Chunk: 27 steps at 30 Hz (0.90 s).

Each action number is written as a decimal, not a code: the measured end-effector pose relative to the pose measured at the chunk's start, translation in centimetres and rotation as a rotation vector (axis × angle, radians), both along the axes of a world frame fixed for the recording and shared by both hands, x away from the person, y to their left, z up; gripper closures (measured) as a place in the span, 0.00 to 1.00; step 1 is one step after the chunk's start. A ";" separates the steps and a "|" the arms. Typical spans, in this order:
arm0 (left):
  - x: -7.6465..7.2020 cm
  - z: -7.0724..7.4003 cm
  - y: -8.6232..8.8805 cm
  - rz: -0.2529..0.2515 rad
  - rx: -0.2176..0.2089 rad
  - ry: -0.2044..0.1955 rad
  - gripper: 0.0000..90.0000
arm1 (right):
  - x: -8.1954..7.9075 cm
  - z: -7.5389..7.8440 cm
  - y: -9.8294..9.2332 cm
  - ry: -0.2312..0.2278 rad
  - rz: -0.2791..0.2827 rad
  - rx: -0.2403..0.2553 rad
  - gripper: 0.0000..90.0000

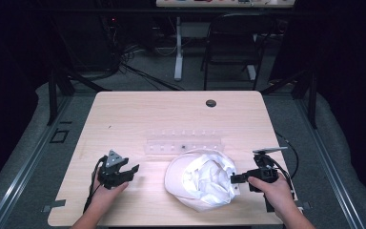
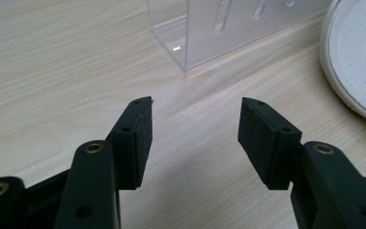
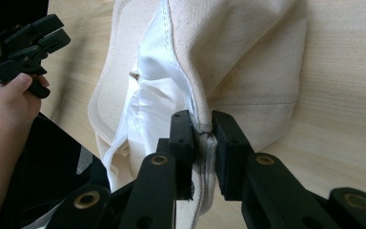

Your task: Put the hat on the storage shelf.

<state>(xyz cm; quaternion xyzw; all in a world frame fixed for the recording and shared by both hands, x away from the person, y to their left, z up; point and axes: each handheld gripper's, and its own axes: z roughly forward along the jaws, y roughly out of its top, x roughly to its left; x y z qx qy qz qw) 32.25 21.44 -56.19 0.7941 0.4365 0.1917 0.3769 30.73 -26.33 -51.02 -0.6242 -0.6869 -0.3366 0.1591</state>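
A cream cotton cap (image 1: pixel 202 179), lying upside down near the wooden table's (image 1: pixel 138 112) front edge, is being pinched at its rim by the right gripper (image 3: pixel 202 138); the left gripper (image 2: pixel 195 124), jaws spread, is waiting to the cap's left.

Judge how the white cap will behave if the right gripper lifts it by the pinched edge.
The cap looks like soft cloth with a creased white lining, so it would probably sag and fold. The right gripper pinches a stitched rim, which likely resists slipping. It seems light; the brim may hang stiffer.
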 end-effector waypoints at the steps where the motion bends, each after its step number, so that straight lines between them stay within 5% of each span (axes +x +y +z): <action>1: 0.0 0.0 0.0 0.000 0.000 0.000 0.51 | 0.0 0.1 0.0 0.001 0.002 -0.004 0.88; 27: 0.0 -0.1 0.0 -0.003 -0.001 0.002 0.51 | 1.2 1.9 1.0 0.018 0.035 -0.119 0.89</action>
